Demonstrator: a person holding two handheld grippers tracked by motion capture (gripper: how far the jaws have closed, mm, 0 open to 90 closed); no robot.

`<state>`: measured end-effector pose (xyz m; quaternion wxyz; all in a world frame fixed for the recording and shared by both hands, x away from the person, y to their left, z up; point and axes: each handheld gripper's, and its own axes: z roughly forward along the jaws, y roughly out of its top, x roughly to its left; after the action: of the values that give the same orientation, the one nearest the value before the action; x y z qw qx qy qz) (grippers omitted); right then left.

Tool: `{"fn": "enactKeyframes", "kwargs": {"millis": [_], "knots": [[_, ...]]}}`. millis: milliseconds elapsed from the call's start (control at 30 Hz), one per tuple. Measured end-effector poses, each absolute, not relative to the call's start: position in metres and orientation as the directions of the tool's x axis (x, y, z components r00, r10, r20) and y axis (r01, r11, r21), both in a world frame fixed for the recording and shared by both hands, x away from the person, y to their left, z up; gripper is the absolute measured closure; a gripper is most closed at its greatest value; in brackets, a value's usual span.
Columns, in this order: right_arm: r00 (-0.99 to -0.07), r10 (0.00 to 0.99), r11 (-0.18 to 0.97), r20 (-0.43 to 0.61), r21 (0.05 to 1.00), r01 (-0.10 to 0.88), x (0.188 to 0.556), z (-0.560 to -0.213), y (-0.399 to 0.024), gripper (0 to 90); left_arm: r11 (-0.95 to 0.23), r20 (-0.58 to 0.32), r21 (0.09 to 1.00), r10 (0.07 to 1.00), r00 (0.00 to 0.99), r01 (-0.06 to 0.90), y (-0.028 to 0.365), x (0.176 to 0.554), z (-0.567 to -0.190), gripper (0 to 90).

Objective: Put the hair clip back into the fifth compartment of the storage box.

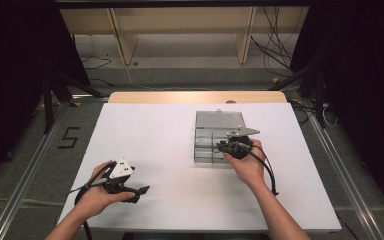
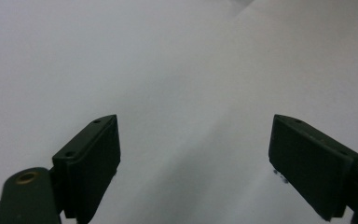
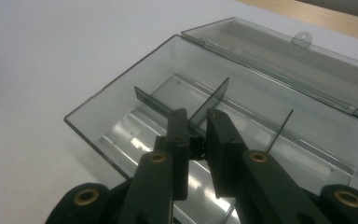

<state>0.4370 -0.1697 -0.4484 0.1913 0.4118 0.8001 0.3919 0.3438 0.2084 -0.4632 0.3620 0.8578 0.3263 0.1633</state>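
A clear smoky plastic compartment box (image 1: 206, 152) lies on the white table with its lid (image 1: 219, 119) folded back flat. My right gripper (image 1: 221, 148) reaches into the box from its near side. In the right gripper view its jaws (image 3: 196, 119) are shut on a thin clear divider (image 3: 214, 98), which stands slanted between the pads. Two more dividers (image 3: 151, 100) (image 3: 279, 128) stand in the box on either side. My left gripper (image 1: 142, 191) rests low over the table at the near left. It is open (image 2: 196, 158), and nothing lies between its fingers.
The white tabletop (image 1: 155, 135) stretches between the two hands, with a wooden strip (image 1: 197, 96) along its far edge. Cables trail from both grippers toward the near edge. Beyond the table are floor cables and a wooden shelf frame.
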Motion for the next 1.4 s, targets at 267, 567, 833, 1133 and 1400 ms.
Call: {"fn": "enactKeyframes", "kwargs": {"millis": [267,567,833,1133,1400], "knots": [[-0.579,0.815,0.353,0.019,0.776,0.522,0.438,-0.452,-0.173,80.5,-0.524,0.043,0.728,0.678,0.734,0.442,0.209,0.344,-0.463,16.1],[-0.578,0.816,0.360,0.022,0.762,0.538,0.439,-0.456,-0.173,80.5,-0.525,0.042,0.727,0.677,0.735,0.442,0.208,0.344,-0.463,16.0],[-0.580,0.814,0.371,0.021,0.751,0.546,0.440,-0.460,-0.172,80.4,-0.524,0.041,0.727,0.677,0.735,0.442,0.208,0.344,-0.464,16.0],[-0.577,0.817,0.372,0.022,0.744,0.555,0.441,-0.462,-0.171,80.4,-0.525,0.041,0.727,0.677,0.735,0.443,0.208,0.344,-0.463,16.1],[-0.569,0.822,0.373,0.026,0.730,0.573,0.442,-0.467,-0.173,80.4,-0.524,0.039,0.727,0.676,0.736,0.444,0.208,0.344,-0.464,16.0]]}}
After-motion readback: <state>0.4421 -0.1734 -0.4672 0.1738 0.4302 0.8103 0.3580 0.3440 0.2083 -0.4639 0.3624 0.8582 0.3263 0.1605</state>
